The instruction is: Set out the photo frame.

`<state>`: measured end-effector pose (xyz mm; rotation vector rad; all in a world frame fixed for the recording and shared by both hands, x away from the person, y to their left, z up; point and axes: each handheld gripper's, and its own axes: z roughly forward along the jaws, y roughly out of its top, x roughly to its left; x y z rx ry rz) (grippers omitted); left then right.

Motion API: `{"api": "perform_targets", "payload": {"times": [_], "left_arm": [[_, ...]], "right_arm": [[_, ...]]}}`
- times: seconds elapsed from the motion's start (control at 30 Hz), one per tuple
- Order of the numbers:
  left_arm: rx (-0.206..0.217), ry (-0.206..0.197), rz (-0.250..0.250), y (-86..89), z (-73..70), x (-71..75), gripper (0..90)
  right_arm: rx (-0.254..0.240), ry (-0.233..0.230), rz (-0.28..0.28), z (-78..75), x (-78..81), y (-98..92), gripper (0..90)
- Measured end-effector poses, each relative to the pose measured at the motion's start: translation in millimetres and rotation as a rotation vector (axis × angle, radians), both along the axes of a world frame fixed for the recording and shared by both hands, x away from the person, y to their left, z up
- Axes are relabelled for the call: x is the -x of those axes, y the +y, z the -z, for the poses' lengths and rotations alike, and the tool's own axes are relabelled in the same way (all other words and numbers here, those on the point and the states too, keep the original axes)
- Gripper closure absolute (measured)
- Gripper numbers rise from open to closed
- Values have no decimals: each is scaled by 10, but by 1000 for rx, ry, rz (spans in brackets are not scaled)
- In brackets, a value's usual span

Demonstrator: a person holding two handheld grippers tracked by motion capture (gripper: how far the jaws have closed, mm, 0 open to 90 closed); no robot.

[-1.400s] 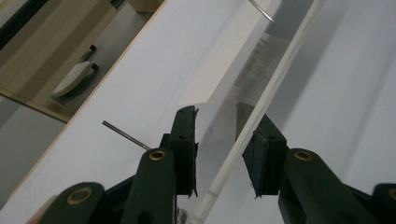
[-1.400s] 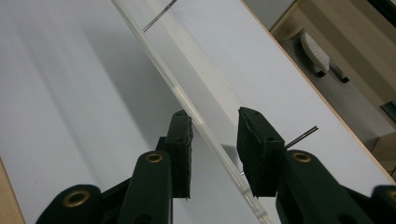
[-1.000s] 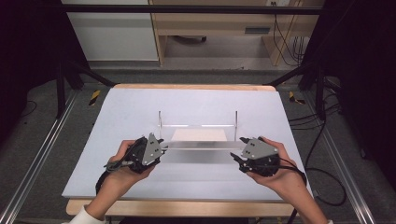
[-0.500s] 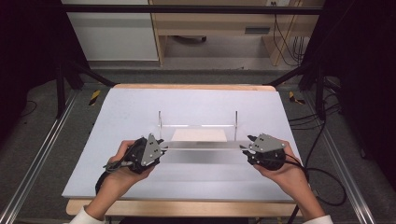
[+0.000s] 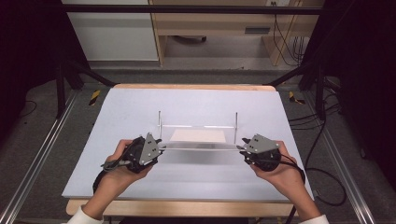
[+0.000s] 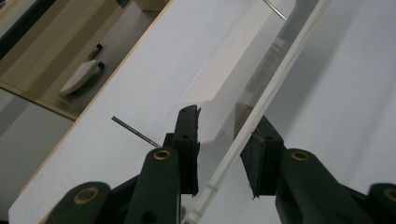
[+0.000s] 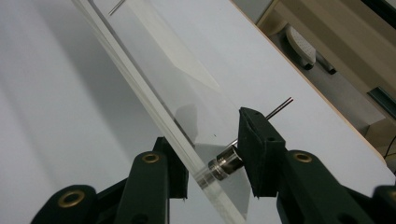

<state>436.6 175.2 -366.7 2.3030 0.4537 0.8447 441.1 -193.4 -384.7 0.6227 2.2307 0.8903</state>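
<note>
Clear acrylic panel point(image 5: 198, 140) sits mid-worktop point(image 5: 196, 100), with thin metal rods point(image 5: 159, 122) upright at its far corners and a white sheet point(image 5: 198, 136) under it. Left claw point(image 5: 158, 147) is at the panel's near-left end: jaws partly open, straddling the near edge, nothing clamped. Right claw point(image 5: 242, 150) is at the near-right end: jaws apart either side of the edge and a small metal fitting point(image 7: 225, 163); can't tell if they're touching it.
</note>
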Motion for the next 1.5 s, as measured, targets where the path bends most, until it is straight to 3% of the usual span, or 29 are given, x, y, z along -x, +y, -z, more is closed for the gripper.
{"api": "perform_targets", "payload": {"times": [0.2,0.4,0.63,0.8,0.93,1.1,1.2,1.5], "left_arm": [[6,53,8,43,-134,-114,675],[38,140,15,44,-335,-306,668],[63,171,36,56,-440,-438,668],[74,172,41,53,-475,-479,663],[83,173,46,58,-491,-505,661],[113,165,44,69,-501,-534,645],[127,167,47,78,-512,-560,637],[127,159,51,71,-588,-683,627]], "right_arm": [[-19,50,-4,-119,-21,33,654],[-96,116,-21,-239,-206,-62,640],[-126,147,-47,-331,-360,-124,633],[-159,112,-33,-329,-379,-135,595],[-205,33,-17,-250,-338,-142,559],[-296,-49,19,-138,-306,-141,508],[-309,-64,25,-134,-328,-138,502],[-312,-50,55,-219,-434,-128,493]]}}
